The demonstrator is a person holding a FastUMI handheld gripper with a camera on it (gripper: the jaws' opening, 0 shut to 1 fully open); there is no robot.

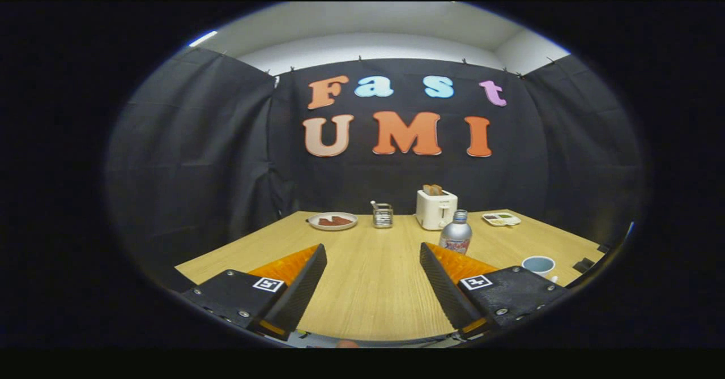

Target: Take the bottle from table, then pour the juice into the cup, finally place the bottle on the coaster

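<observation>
- My gripper (374, 254) sits nearest, its fingers spread wide with nothing between them, only bare worktop (368, 294) showing in the gap.
- At about three o'clock from my right finger stands the cup (538, 265), just beside it; I cannot tell whether it holds juice.
- At about one o'clock, just beyond my right fingertip, the bottle (456, 232) stands upright with its cap on.
- I cannot make out a coaster.
- Farther off at twelve o'clock are a small rack (383, 215) and a toaster (436, 209); a plate (333, 221) lies at eleven o'clock, a small tray (501, 218) at two.
- My judgement: with the bottle standing free, this fits either reaching for it or having just set it down.
- Grasping it would call for swinging right and centring it between my fingers.
</observation>
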